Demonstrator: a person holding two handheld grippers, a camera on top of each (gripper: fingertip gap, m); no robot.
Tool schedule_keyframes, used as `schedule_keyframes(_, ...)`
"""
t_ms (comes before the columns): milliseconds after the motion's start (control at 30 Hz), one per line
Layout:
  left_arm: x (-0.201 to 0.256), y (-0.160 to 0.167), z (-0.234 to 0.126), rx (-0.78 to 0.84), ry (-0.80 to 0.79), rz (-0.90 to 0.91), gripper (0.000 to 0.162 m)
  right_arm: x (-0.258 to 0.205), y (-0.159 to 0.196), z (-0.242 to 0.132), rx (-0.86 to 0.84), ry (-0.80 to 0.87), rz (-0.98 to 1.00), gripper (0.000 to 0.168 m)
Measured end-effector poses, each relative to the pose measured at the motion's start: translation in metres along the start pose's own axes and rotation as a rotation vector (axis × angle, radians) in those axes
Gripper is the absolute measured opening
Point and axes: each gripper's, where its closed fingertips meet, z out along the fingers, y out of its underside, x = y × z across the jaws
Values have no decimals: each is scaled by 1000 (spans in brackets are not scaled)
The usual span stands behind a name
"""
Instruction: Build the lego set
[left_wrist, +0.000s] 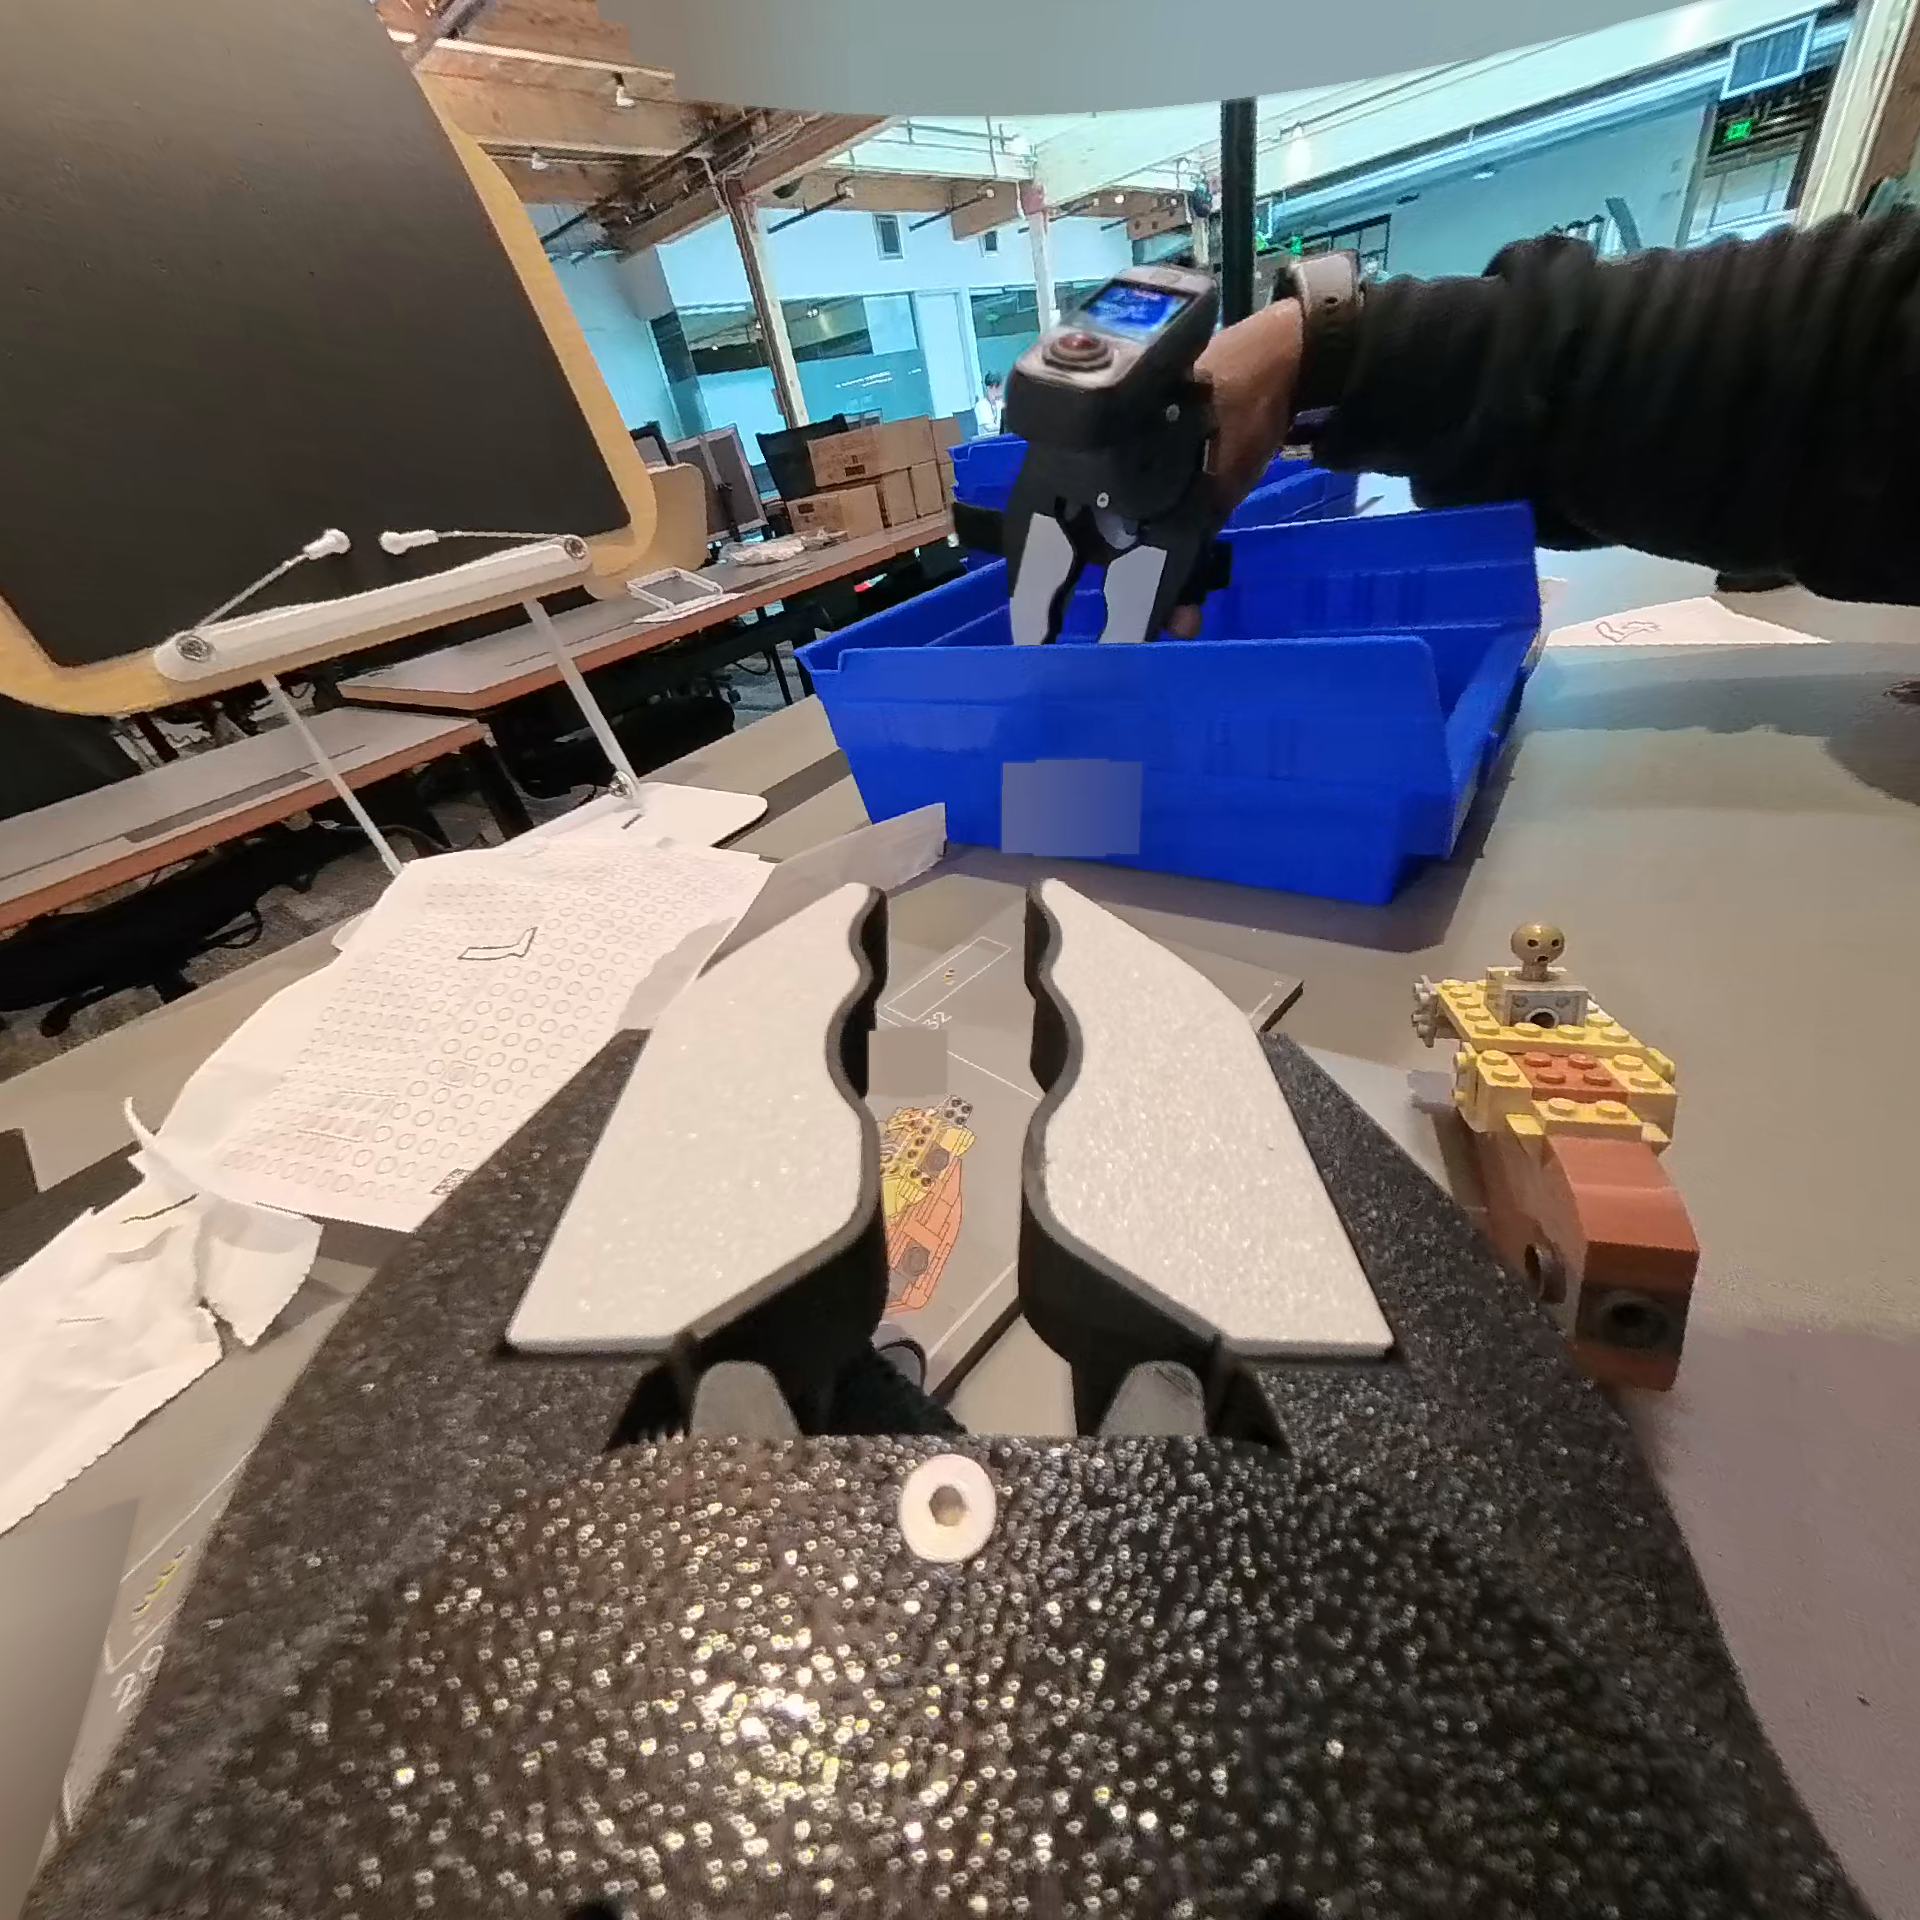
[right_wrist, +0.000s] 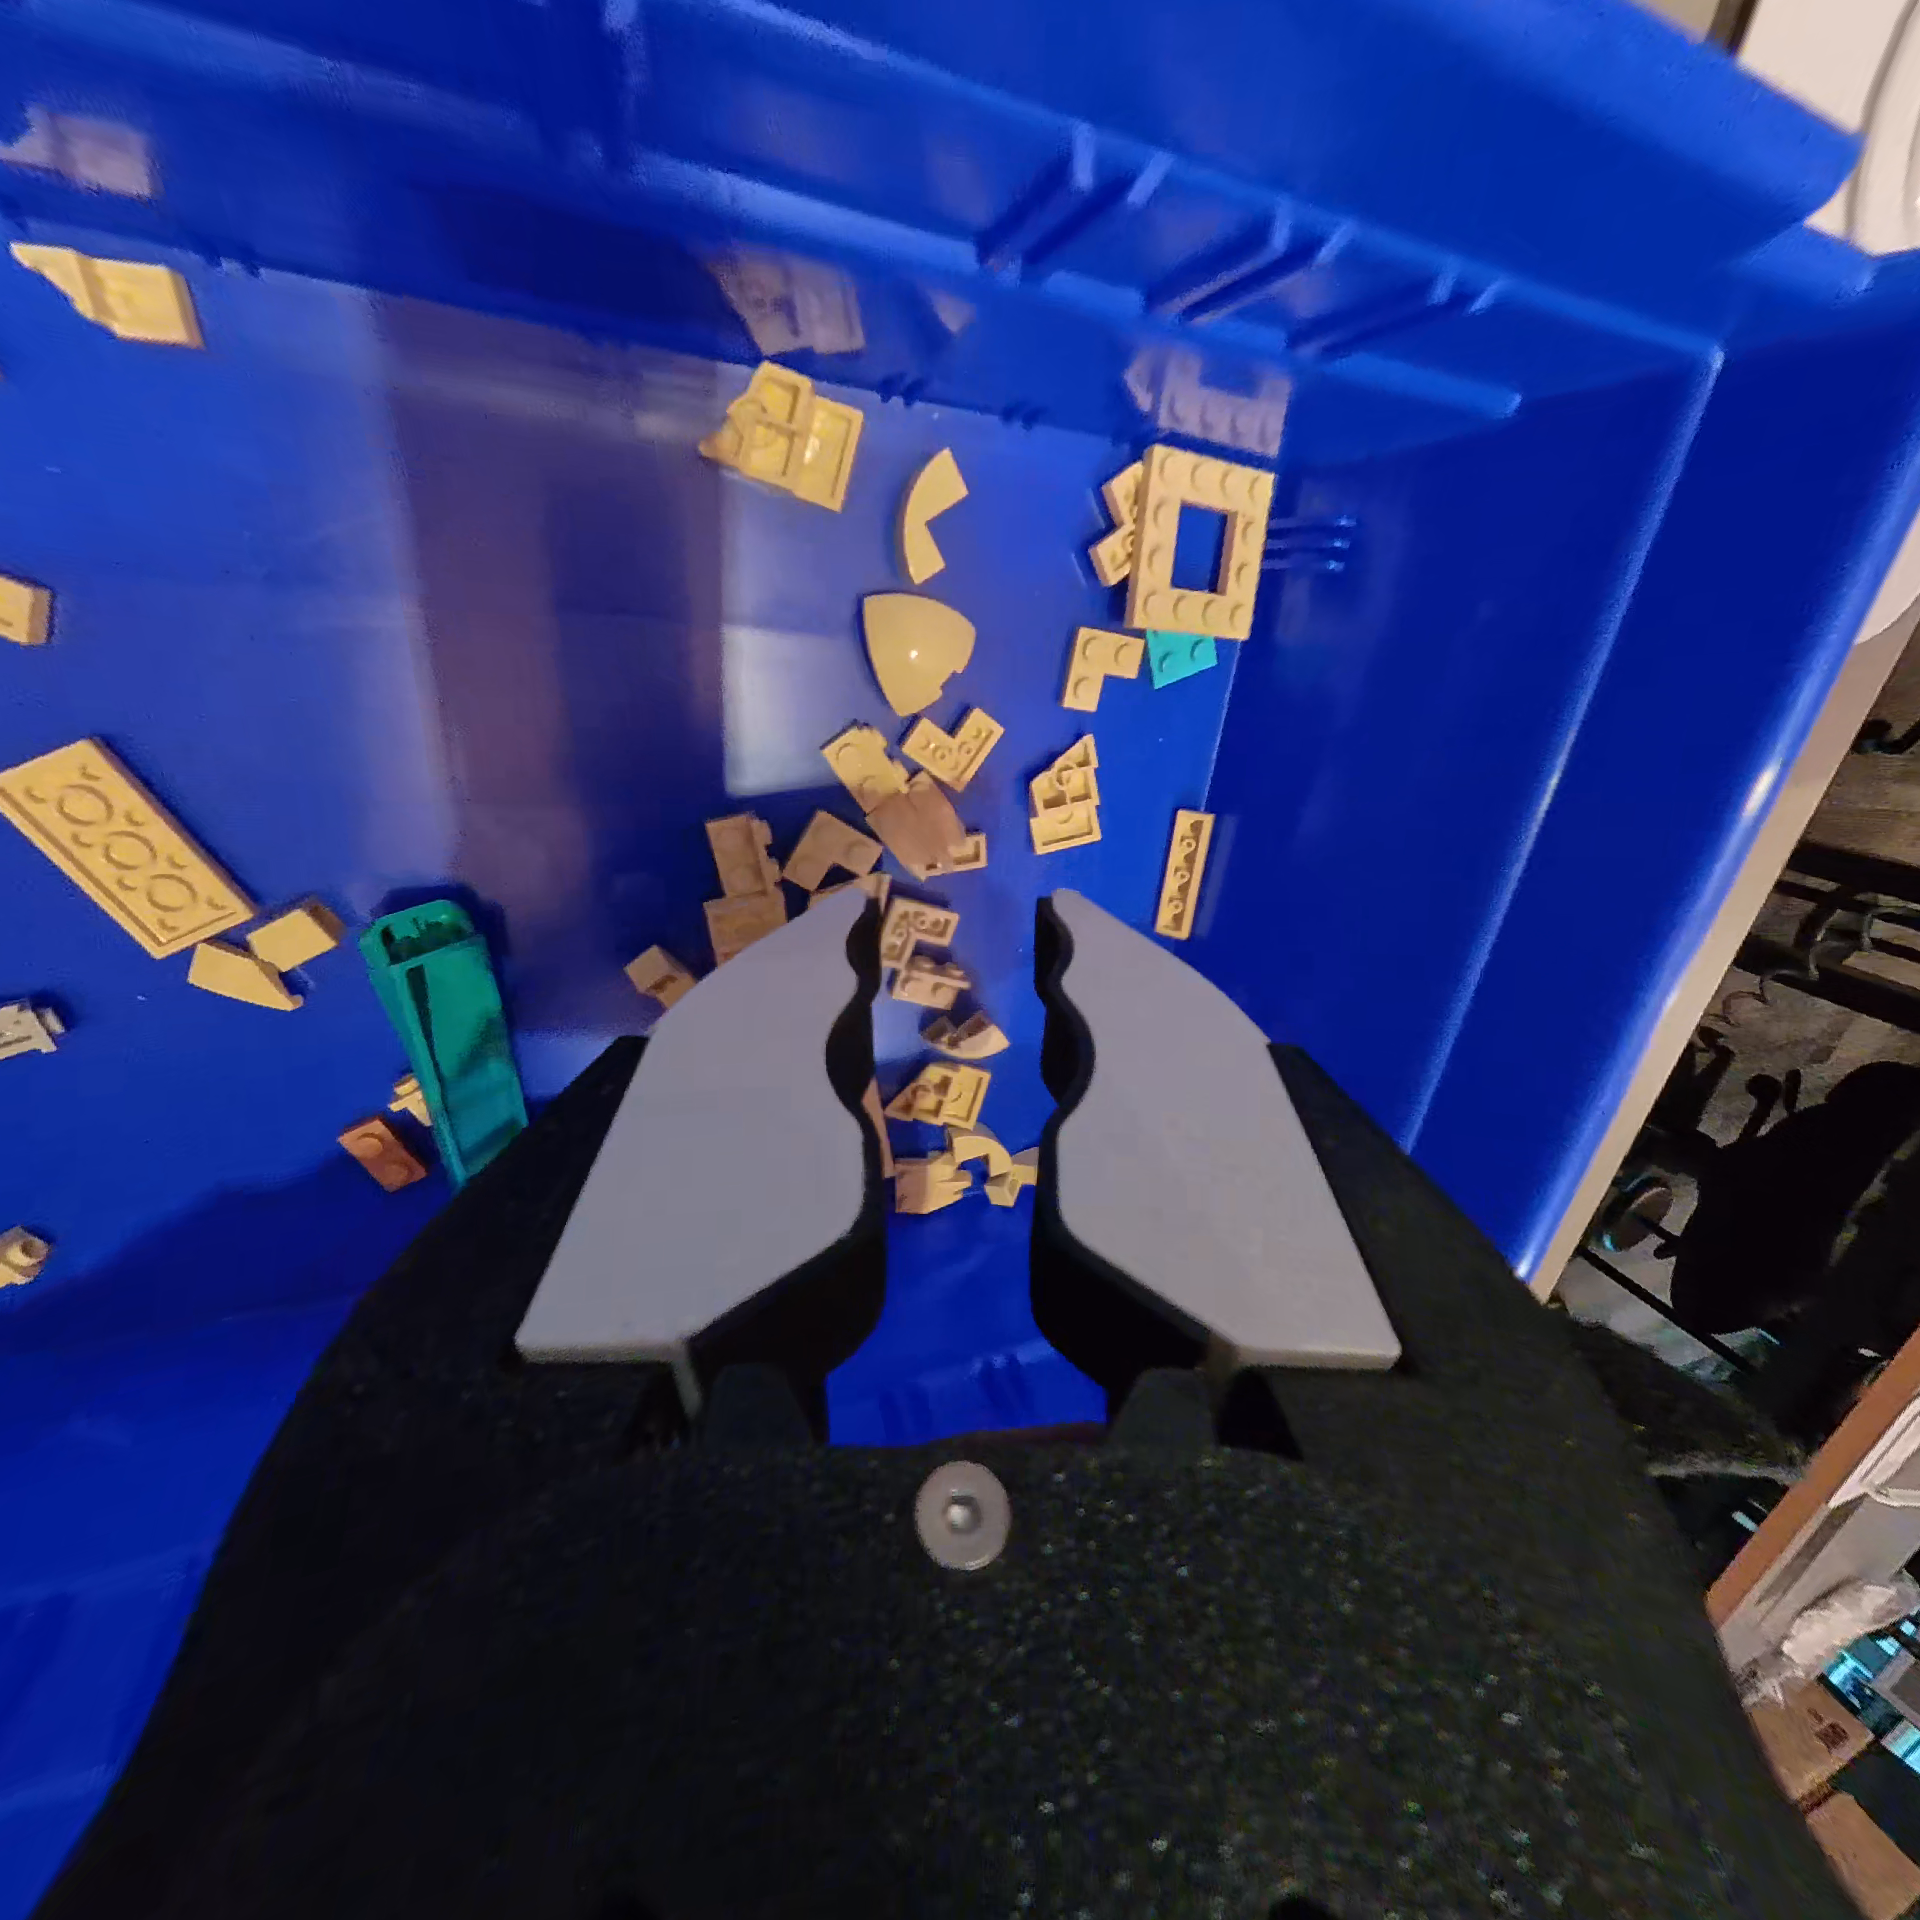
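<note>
Grey table (left_wrist: 1714, 831) in an open office. I had L gripper (left_wrist: 954, 914) hovering over instr. booklet (left_wrist: 935, 1174), jaws apart, empty. Partial lego model (left_wrist: 1548, 1132) sat just R of it, long axis toward cam, brown end nearest. R gripper (right_wrist: 954, 914) was in blue bin (right_wrist: 1558, 727), jaws apart, empty, over tan pieces (right_wrist: 940, 1091).

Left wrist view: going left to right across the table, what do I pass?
Torn white paper → printed parts sheet → left gripper, open over the instruction booklet → partly built lego model.
</note>
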Motion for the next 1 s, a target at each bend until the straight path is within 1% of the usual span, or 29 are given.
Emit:
schedule_keyframes(500, 1, -7, -3, 15, 1, 7, 24, -3, 2, -5, 0, 0, 23, 28)
schedule_keyframes(767, 2, -6, -2, 11, 4, 6, 25, 3, 23, -9, -49, 9, 68, 29)
schedule_keyframes(1000, 3, -6, -2, 12, 5, 7, 24, 3, 41, -10, -117, -27, 167, 29)
